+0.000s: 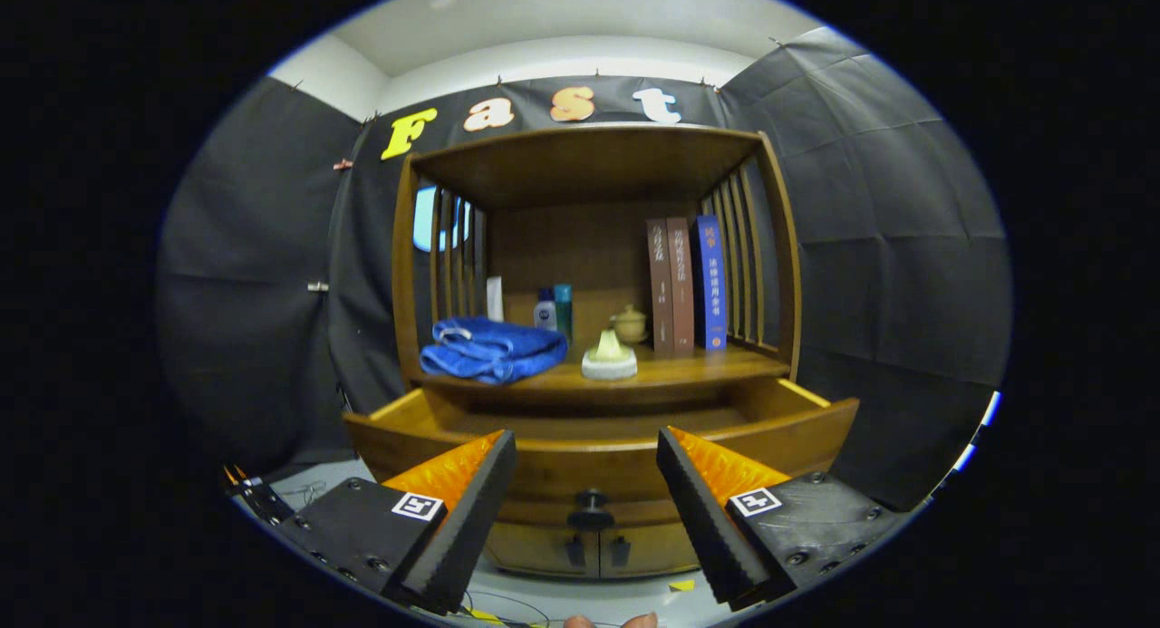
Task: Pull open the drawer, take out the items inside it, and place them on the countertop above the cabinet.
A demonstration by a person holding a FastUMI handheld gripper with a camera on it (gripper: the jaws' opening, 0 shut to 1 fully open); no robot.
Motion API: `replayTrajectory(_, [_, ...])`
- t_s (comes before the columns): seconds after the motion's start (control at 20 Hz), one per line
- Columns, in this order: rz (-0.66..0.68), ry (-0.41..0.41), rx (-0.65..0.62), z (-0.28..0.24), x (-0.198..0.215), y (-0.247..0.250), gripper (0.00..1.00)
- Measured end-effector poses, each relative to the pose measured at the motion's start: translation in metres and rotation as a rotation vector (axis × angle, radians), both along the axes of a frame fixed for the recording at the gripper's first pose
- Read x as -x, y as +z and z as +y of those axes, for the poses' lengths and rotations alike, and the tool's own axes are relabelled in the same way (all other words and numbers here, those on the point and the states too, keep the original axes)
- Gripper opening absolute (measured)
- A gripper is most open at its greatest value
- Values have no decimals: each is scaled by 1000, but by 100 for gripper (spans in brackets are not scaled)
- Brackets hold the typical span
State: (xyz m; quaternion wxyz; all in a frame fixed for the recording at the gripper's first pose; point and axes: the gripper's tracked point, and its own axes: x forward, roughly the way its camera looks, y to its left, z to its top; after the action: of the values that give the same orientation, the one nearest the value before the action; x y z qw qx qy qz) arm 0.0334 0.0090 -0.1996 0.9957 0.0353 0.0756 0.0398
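Black cloth booth wall behind, wooden cabinet (594,338) in front of it. Drawer (598,438) pulled out toward the camera, warm brown wood, broad front panel with a dark round knob (590,499) at its middle; inside hidden below the front edge, contents cannot be told. Just above it the surface (689,367) of the cabinet, carrying a folded blue towel (494,349) on the left, a pale cone-shaped piece on a round white base (609,356) near the middle, a small lidded pot (629,323) behind that. Further back two small bottles (554,313), and three upright books (686,284) on the right against the slatted side. Hand-held gripper (587,492) spread wide, grasping nothing, fingers (471,510) either side of the knob and apart from the drawer front. Two small doors below the drawer.
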Motion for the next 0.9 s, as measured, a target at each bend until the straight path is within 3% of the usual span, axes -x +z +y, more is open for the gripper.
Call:
replayTrajectory(0.45, [102, -23, 38, 9, -41, -71, 100])
replayTrajectory(0.9, [107, -58, 59, 11, -72, -73, 98])
